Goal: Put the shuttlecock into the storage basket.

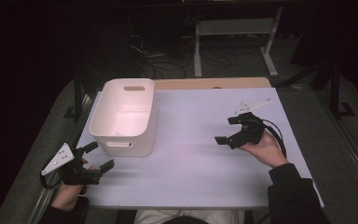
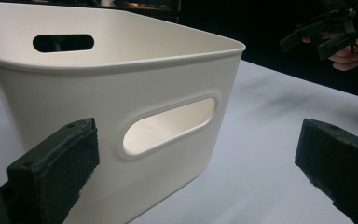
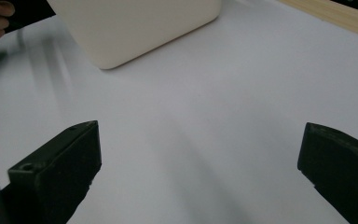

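The white bin (image 1: 123, 116) stood empty at the table's (image 1: 200, 172) left rear, its near handle slot (image 2: 168, 125) facing the left gripper (image 1: 94, 156). That gripper hovered just short of the bin's near wall, jaws spread wide and gripping nothing; the step looked like an approach, and the next move would likely need one jaw through the slot. The right gripper (image 1: 227, 129) hung released, well apart over bare table, with ample room toward the right edge.

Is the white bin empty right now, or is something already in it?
Empty, as far as shown: the high view looks into the upright white bin and shows only its bare floor.
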`<state>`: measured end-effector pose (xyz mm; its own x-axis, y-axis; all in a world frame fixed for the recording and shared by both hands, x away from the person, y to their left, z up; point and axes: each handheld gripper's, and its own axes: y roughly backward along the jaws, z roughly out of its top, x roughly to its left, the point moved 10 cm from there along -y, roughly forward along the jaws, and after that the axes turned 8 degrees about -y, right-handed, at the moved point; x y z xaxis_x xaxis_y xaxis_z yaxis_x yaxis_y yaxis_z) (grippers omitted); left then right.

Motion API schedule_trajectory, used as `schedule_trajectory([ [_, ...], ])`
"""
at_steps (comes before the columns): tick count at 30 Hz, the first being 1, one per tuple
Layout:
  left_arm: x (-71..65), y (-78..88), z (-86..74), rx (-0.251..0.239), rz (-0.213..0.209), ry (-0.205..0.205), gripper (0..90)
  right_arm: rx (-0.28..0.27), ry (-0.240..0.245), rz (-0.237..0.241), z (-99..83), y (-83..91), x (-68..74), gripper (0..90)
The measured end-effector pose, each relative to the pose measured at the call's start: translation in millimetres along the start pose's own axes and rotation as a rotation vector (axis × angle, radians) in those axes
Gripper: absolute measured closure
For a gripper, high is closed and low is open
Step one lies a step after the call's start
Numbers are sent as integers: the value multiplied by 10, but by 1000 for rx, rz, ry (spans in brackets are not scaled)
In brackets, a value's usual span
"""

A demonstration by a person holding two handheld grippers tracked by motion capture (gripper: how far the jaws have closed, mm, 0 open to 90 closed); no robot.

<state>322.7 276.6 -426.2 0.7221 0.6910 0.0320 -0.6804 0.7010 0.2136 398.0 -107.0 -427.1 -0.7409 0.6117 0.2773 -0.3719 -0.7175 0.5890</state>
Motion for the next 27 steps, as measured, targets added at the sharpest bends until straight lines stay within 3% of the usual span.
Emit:
schedule_trajectory([
  [10, -1, -3, 0, 1, -1, -1, 0, -20, -29, -6, -155, 57, -29, 0],
  [27, 0, -5, -1, 1, 1, 3, 0, -73, -49, -59, -419, 217, -90, 0],
])
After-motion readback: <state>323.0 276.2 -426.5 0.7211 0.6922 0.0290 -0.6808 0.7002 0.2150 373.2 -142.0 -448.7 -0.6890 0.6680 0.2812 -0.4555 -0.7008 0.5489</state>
